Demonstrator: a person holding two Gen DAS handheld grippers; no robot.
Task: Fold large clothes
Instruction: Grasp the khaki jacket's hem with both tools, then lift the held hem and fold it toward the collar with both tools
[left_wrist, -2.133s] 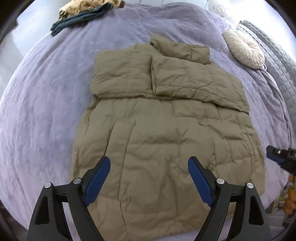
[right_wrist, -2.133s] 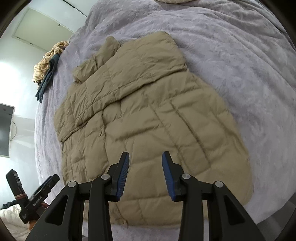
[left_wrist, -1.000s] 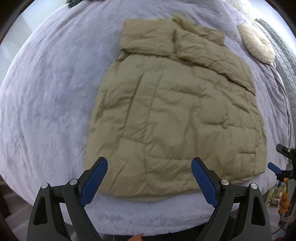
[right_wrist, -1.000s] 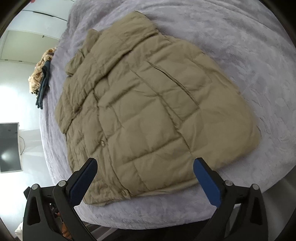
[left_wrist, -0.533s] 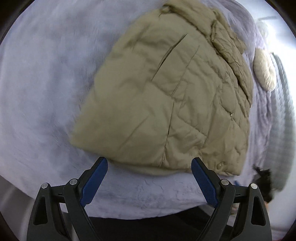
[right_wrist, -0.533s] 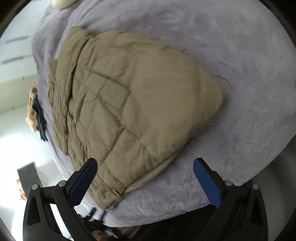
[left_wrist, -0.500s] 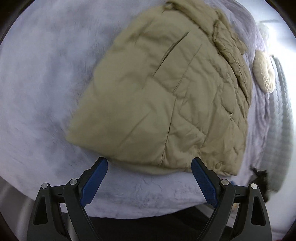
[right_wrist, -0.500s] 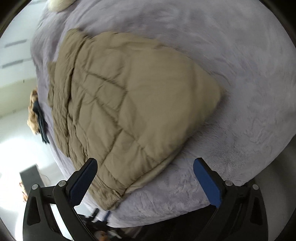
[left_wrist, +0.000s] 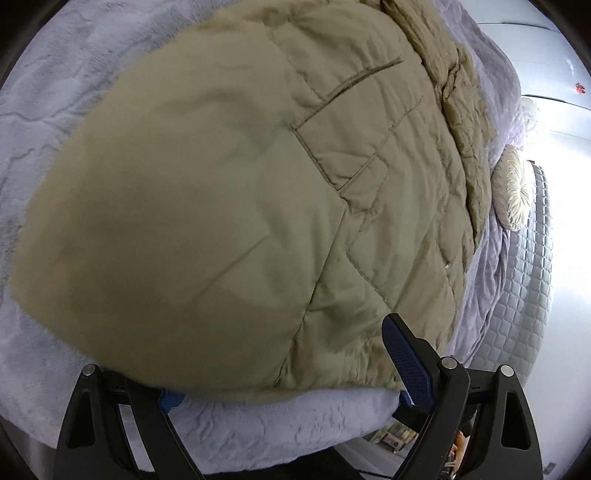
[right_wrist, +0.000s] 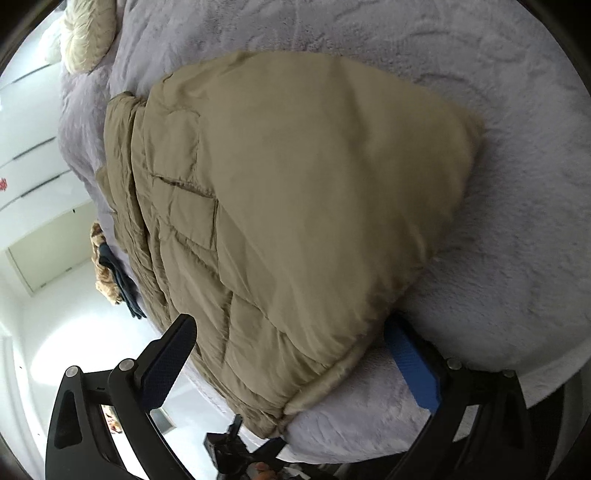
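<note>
Your khaki puffer jacket (left_wrist: 229, 206) lies flat on the bedspread (right_wrist: 480, 332), sleeves folded in. Both your left gripper (left_wrist: 284, 373) and right gripper (right_wrist: 295, 354), spread wide (nothing pinched), now straddle its hem, closer than a second ago.

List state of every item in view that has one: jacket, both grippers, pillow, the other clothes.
puffer jacket: laid flat on the bed, sleeves folded in, hem not yet folded.
left gripper: open, jaws straddling the hem corner, not clamped.
right gripper: open, jaws straddling the other hem corner.
round pillow: resting near the bed's edge.
spare clothes: bunched in a heap, unfolded.
</note>
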